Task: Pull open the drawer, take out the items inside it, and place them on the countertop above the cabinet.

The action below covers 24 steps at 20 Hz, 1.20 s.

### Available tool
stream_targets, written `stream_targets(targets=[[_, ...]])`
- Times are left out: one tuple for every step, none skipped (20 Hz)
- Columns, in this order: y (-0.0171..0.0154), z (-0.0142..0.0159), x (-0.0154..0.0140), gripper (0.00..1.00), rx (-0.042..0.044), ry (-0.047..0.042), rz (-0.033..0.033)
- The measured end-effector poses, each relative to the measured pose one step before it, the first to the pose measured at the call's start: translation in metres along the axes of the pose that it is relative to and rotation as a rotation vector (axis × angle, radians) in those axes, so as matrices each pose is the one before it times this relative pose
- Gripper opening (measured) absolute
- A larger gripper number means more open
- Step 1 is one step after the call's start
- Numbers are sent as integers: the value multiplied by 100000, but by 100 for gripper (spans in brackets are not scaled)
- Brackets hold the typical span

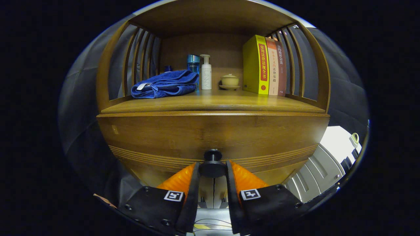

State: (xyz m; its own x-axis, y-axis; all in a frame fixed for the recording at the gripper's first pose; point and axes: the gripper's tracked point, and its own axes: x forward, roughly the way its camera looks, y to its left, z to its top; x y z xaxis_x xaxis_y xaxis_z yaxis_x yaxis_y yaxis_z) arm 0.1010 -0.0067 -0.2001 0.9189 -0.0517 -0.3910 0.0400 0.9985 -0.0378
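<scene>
The gripper [212, 168] stands square to the drawer front [213, 136] of the wooden cabinet, its two fingers closed in on the round black knob [212, 164] set at the middle of that panel. The knob sits directly between the fingertips, with its stem running straight back into the panel, in line with the fingers. Both fingers appear to press its flanks, though the contact faces are partly hidden by the knob's own rim. The drawer reads as shut, or very nearly so: its front lies flush under the countertop [213, 103], and nothing of its contents can be seen. The pull, in my judgement, must run straight back along the finger line, away from the panel. On the countertop above stand a folded blue towel [165, 84], a white pump bottle [206, 73], a small lidded cup [229, 80] and upright books [264, 65].
</scene>
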Motion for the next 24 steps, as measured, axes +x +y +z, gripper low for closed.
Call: stream_targets(targets=[[12,-192,-307,48,-436,281,220],[-20,-174,-433,47,-146,556,132],[64,-216,-517,47,92,281,103],[-20,-315,-596,47,136,753,-46],[27,-277,-706,47,186,349,-274],[82,-348,-753,48,-104,679,-27],[57,-229,-790,48,277,-62,90],[55,-395,-783,48,-91,378,249],[-21,-310,-667,47,-233,-26,197],[-85,-284,-723,47,-657,80,63],[-71,-228,-641,47,167,93,-64],[82,-300,-531,47,821,-113,118],[106,-231,-505,47,413,133,-32],[-4,-193,-419,47,-417,163,-144],[39,-86,-385,47,-886,-491,-202],[17,-270,-378,47,-560,251,-167],[87,-118,-404,47,25,-115,-46],[-63,-233,-448,47,319,288,61],[50,-199,-392,47,690,384,102],[-11,-130,-443,47,390,52,167],[3,-215,-421,47,-48,416,144],[-25,-143,-412,47,199,-185,171],[80,-247,-424,47,606,88,178],[51,-230,-433,47,-145,292,224]])
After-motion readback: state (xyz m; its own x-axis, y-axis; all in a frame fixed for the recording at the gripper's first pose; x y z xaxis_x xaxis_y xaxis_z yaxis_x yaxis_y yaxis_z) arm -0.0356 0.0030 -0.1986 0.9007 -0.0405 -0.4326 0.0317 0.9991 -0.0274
